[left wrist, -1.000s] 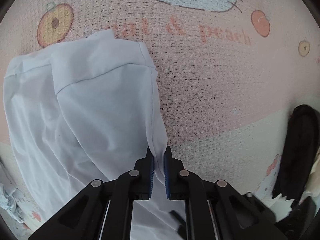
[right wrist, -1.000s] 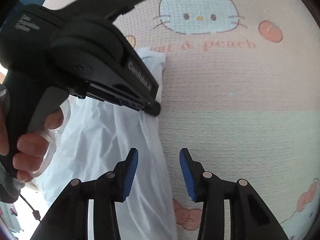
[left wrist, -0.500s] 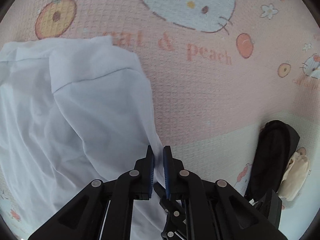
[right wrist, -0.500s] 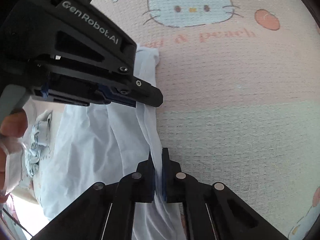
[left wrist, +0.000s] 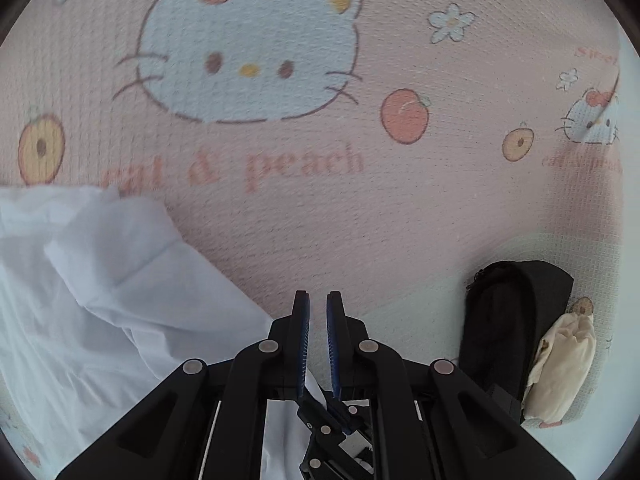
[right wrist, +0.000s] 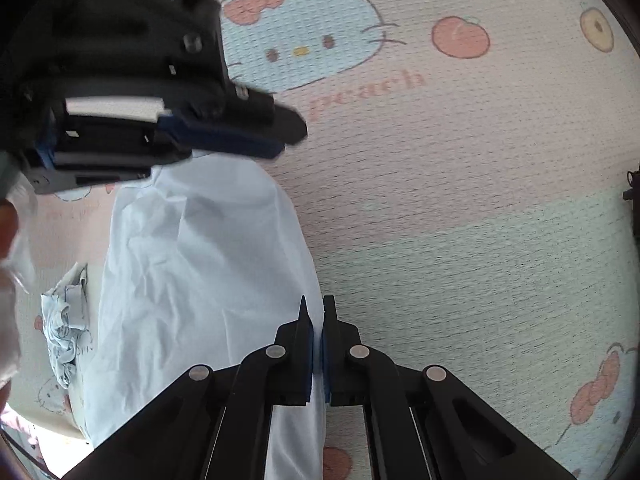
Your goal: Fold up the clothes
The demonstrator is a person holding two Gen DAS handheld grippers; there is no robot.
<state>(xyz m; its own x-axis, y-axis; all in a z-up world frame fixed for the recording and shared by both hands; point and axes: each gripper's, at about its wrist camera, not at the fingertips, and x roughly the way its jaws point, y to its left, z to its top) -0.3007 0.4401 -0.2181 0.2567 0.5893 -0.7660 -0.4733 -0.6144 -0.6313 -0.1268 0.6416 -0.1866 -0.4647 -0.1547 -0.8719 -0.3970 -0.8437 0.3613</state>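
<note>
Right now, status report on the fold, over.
Left gripper shut on white garment. Right gripper shut on its edge. Dark bundle lies apart.

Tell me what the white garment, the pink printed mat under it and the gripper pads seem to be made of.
White garment: thin woven fabric, likely cotton or a blend; matte, with soft creases and stitched hems.
Pink mat: textile with a waffle-like grid weave and printed cat and peach motifs, matte; the fibre is unclear.
Pads: blue, finely ribbed, probably rubber or soft plastic, on hard black plastic fingers.
</note>
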